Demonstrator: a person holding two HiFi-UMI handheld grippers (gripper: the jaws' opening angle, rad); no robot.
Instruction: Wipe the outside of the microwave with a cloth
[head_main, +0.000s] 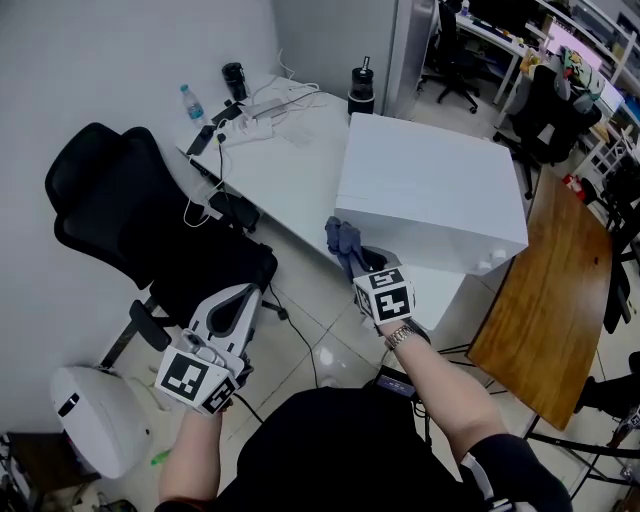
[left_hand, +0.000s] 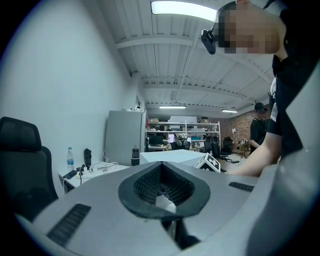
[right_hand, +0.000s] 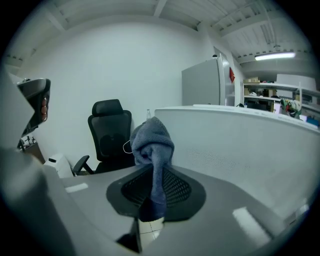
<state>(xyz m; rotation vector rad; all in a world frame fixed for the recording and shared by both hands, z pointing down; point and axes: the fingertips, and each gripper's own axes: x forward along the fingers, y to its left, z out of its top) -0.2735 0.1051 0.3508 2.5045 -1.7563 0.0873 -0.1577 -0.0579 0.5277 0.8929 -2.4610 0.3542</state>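
Note:
The white microwave sits on the corner of a white desk. My right gripper is shut on a grey-blue cloth, which bunches out past the jaws just off the microwave's near left side. In the right gripper view the cloth stands up between the jaws, and the microwave wall fills the right. My left gripper hangs low at the left over a black office chair, shut with nothing in it. In its own view, the left gripper shows its pads meeting.
On the desk's far end lie a water bottle, a black flask, a power strip and cables. A wooden table stands at the right. A white bin sits on the tiled floor at lower left.

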